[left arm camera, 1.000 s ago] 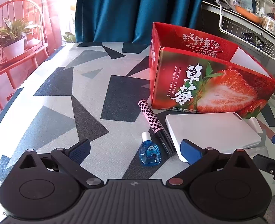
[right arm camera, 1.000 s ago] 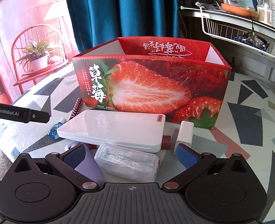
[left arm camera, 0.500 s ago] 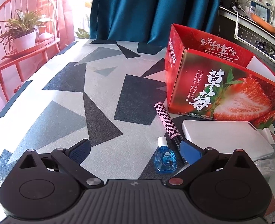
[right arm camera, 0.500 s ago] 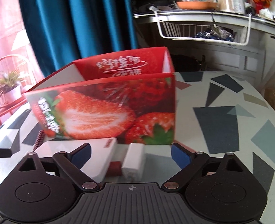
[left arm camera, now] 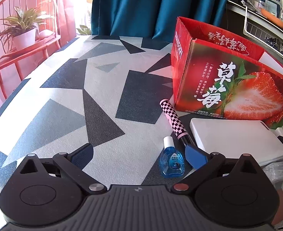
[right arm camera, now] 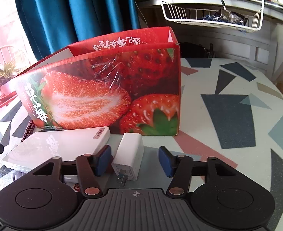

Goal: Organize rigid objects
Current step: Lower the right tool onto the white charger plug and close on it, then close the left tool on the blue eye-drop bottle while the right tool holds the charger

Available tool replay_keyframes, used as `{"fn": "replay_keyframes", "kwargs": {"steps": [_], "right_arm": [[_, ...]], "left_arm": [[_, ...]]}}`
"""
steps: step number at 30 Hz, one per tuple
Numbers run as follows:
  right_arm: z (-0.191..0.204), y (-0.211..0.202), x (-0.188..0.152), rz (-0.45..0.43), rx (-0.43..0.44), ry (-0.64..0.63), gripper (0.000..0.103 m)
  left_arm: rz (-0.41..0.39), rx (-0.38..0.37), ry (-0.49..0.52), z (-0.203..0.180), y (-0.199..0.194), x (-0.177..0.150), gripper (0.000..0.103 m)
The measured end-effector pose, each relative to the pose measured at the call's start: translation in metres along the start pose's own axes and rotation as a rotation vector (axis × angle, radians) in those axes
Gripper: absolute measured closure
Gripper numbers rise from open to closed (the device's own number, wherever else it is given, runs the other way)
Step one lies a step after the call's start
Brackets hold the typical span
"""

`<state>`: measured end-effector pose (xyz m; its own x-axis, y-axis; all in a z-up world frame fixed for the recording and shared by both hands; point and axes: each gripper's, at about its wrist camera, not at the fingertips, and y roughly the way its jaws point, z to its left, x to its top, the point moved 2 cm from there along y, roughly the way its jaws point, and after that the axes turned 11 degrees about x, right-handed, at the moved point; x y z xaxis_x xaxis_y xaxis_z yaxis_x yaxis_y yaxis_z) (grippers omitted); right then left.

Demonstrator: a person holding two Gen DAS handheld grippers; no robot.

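A red strawberry box (right arm camera: 112,92) stands open-topped on the table. In front of it lies a white charger plug (right arm camera: 129,156), prongs toward me, between the fingers of my right gripper (right arm camera: 134,160). Those jaws are closing; the left pad is beside the plug, the right pad stands apart from it. A white power bank (right arm camera: 54,148) lies to the plug's left. My left gripper (left arm camera: 139,155) is open over bare cloth. Near its right finger lie a blue dropper bottle (left arm camera: 172,161), a checkered pen (left arm camera: 175,123), the power bank (left arm camera: 235,138) and the box (left arm camera: 228,82).
A clear-wrapped packet (left arm camera: 280,170) lies at the power bank's near edge. A wire basket (right arm camera: 212,17) hangs under a cluttered shelf behind the table. Blue curtain (left arm camera: 151,7) at the back. A red chair with a potted plant (left arm camera: 24,32) stands off the table's left.
The right gripper has shifted right, from over the wrapped packet to around the white charger plug, and its jaws have narrowed. The left gripper stays open; its view has swung slightly left.
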<state>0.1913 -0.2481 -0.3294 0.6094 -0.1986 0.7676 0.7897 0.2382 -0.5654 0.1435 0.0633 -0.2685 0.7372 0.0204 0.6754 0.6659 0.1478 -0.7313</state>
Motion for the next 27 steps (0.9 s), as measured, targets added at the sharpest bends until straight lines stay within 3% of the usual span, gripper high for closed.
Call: {"fn": "replay_keyframes", "kwargs": {"steps": [2,17,27], "right_arm": [[0.000,0.002,-0.001,0.017,-0.020,-0.016,0.073],[0.003,0.021,-0.008,0.008,-0.055,-0.120,0.080],[0.008,0.020,-0.013,0.005,-0.041,-0.158,0.081]], "left_arm": [[0.007,-0.004,-0.004,0.001,0.001,-0.001,0.001],[0.016,-0.001,-0.006,0.001,0.006,-0.003,0.003],[0.013,-0.018,0.020,-0.003,0.007,-0.005,0.014]]}}
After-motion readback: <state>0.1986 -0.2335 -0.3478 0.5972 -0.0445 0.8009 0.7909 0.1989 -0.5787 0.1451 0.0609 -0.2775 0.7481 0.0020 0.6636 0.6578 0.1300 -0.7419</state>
